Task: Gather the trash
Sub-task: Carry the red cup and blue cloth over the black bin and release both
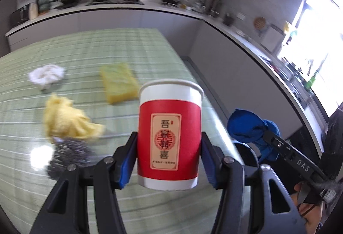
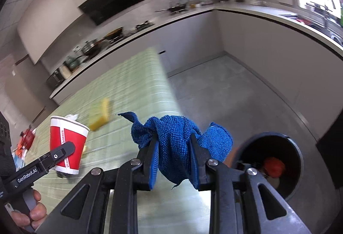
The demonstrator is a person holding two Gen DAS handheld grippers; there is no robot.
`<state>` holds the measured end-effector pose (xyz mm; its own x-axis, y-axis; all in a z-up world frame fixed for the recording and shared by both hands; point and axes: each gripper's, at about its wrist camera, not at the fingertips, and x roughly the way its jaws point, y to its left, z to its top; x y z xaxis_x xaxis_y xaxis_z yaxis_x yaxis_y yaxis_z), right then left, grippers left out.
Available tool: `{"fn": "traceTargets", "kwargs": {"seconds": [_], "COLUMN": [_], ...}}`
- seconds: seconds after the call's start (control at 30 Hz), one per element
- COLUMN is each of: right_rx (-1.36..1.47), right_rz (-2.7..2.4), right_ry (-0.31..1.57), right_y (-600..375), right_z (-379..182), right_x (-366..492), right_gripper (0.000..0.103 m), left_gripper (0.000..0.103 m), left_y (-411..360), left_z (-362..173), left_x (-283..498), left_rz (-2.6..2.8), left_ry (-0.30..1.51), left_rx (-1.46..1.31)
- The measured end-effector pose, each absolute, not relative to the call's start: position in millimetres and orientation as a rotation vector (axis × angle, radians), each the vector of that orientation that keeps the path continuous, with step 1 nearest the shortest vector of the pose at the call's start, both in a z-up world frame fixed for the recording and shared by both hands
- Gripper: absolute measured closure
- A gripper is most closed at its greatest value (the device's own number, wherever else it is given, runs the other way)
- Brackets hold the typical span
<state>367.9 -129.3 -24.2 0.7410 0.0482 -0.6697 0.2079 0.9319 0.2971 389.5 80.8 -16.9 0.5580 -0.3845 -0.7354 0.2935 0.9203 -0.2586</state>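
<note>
A red and white paper cup point(image 1: 169, 137) stands upright between the blue pads of my left gripper point(image 1: 169, 148), which is shut on it above the green table point(image 1: 107, 51). The same cup point(image 2: 67, 146) shows at the lower left of the right wrist view. My right gripper point(image 2: 174, 156) is shut on a crumpled blue cloth point(image 2: 178, 141), also visible at the right of the left wrist view as a blue cloth point(image 1: 246, 129). A dark round bin point(image 2: 276, 159) stands on the floor just right of the right gripper, with a red item inside.
On the table lie a yellow sponge point(image 1: 120, 84), a crumpled yellow cloth point(image 1: 68, 120), a steel scourer point(image 1: 66, 156) and a white wad point(image 1: 47, 75). Red wrappers point(image 2: 26, 137) lie at its far left. Kitchen counters point(image 1: 128, 9) run behind, and the grey floor point(image 2: 225, 88) lies to the right.
</note>
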Motion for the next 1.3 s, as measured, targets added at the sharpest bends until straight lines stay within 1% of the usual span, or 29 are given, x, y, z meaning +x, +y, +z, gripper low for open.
{"fn": "traceTargets", "kwargs": {"seconds": [0.2,0.47,0.6,0.7,0.87,0.97,1.0,1.03,1.07,1.1,1.13,1.17,1.3], "right_rx": [0.397,0.378,0.365,0.368,0.357,0.366,0.368,0.366,0.366,0.367,0.368,0.368,0.376], "right_rz": [-0.159,-0.181,-0.168,-0.141,-0.093,-0.068,-0.069,-0.068,-0.070,-0.070,-0.069,-0.069,-0.101], "right_ry": [0.733,0.821,0.871,0.925,1.007,1.040,1.043,1.047,1.049,1.045,1.036,1.032,0.973], "right_y": [-203.6,-316.3,-353.0,-367.5,-375.1,-382.0,-382.6,-384.5,-386.0,-387.0,-388.7,-389.1,-390.8], "right_z": [-34.3,-66.2,-91.8,-118.6,-164.4,-182.6,-185.4,-187.9,-188.9,-188.4,-186.2,-183.5,-162.7], "right_x": [339.3,324.3,320.6,323.8,336.7,344.5,346.3,349.0,351.3,351.4,352.4,353.8,351.0], "right_gripper": [0.076,0.076,0.076,0.076,0.075,0.071,0.067,0.064,0.058,0.056,0.055,0.053,0.053], "left_gripper": [0.047,0.047,0.047,0.046,0.046,0.043,0.043,0.040,0.038,0.031,0.027,0.026,0.026], "left_y": [8.1,-98.7,-138.1,-161.5,-177.9,-181.9,-184.1,-185.9,-189.2,-190.4,-191.4,-190.7,-187.5], "left_z": [-15.6,-40.8,-63.8,-92.0,-136.1,-150.9,-153.3,-156.7,-160.7,-163.1,-163.7,-162.3,-145.0], "left_x": [379.7,368.2,357.6,352.2,352.7,356.7,357.4,358.1,359.0,360.9,361.5,363.4,362.1], "left_rz": [-0.461,-0.479,-0.471,-0.457,-0.424,-0.399,-0.392,-0.388,-0.374,-0.343,-0.332,-0.323,-0.318], "left_ry": [0.898,0.968,1.017,1.070,1.160,1.183,1.185,1.190,1.197,1.210,1.217,1.222,1.192], "left_rx": [-0.081,-0.101,-0.092,-0.073,-0.064,-0.063,-0.059,-0.057,-0.048,-0.030,-0.025,-0.027,-0.040]}}
